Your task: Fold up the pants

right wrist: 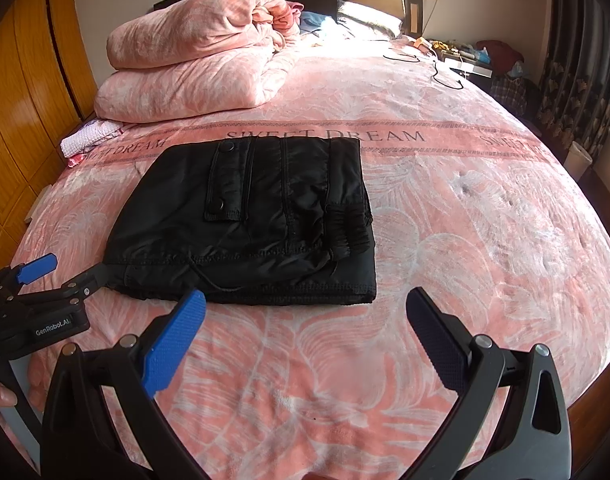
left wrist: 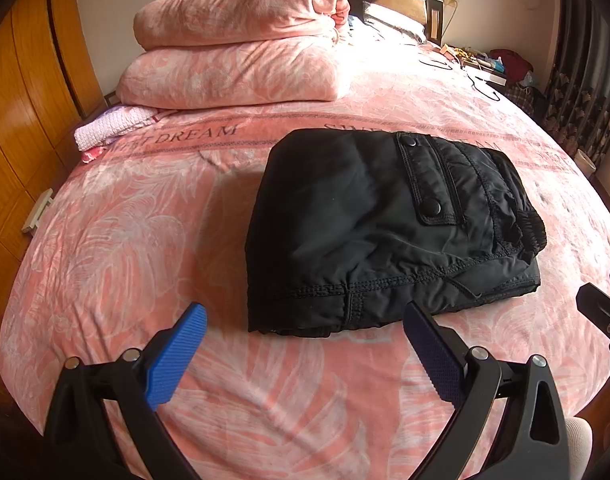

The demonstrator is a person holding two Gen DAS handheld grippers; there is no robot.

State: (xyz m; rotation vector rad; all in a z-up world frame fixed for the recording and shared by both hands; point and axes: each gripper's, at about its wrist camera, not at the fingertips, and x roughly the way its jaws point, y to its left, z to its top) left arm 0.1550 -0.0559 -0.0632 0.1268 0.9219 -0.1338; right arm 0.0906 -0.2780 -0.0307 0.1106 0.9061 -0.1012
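Black pants [right wrist: 245, 220] lay folded in a compact rectangle on the pink bedspread [right wrist: 465, 240]. Left gripper [left wrist: 305, 344] and right gripper [right wrist: 305, 328] were both spread wide, holding nothing.

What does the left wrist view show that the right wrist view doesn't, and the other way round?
Only the left wrist view shows the pants' far-left folded edge and just a sliver of the right tongs at its right border. Only the right wrist view shows the left tongs from outside, open beside the pants' near-left corner, plus the elastic cuff face-on. Both show the folded black pants lying free on the pink bedspread, and stacked pink quilts behind.
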